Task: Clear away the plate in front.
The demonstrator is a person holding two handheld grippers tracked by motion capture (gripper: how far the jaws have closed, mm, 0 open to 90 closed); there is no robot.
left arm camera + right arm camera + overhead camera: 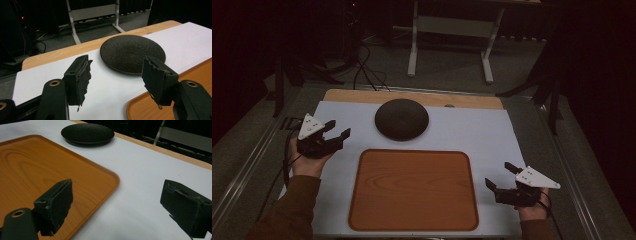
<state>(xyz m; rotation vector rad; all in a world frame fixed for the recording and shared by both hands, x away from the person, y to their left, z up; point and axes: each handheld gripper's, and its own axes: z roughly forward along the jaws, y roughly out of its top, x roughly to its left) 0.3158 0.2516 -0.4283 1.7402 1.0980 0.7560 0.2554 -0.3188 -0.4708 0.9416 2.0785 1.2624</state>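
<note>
A dark round plate (401,118) (132,51) (87,132) lies upside down at the back middle of the white mat (472,130). In front of it sits an empty orange wooden tray (413,190) (155,107) (37,162). My left gripper (338,128) (117,65) hovers left of the plate and above the mat, open, with nothing between its jaws; it points toward the plate. My right gripper (498,174) (117,192) is open and empty just off the tray's right edge, low over the mat.
The mat covers a light wooden table (412,96) with metal rails (242,170) along both sides. Beyond the far edge, a white frame stand (452,30) and black cables (362,70) sit on the grey floor. Dark stands flank the table.
</note>
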